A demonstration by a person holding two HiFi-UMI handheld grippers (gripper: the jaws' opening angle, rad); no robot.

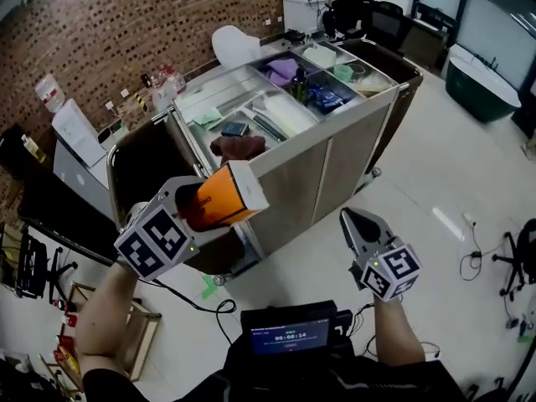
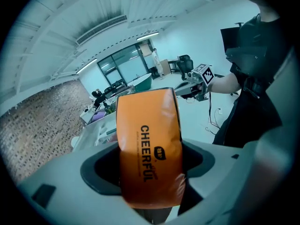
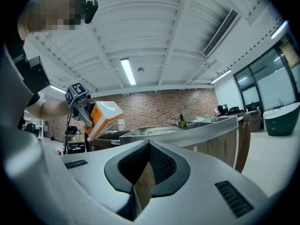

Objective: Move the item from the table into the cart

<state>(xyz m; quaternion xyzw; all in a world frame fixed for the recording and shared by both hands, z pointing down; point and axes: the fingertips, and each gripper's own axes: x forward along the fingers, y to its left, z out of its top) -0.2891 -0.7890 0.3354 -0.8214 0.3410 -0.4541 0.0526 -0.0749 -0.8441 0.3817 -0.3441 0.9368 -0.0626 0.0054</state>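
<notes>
Left fingers (image 2: pixel 61 182) grip orange box (image 1: pixel 219 201) near cluttered cart (image 1: pixel 322 170).

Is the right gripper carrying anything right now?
No, the right gripper is shut with nothing between its jaws; the orange box is in the left gripper.

The cart (image 1: pixel 328 170) stands on the white floor (image 1: pixel 435 258), and in its top tray lie a purple thing (image 1: pixel 283 69), a blue packet (image 1: pixel 325 100) and a brown thing (image 1: pixel 238 146).
</notes>
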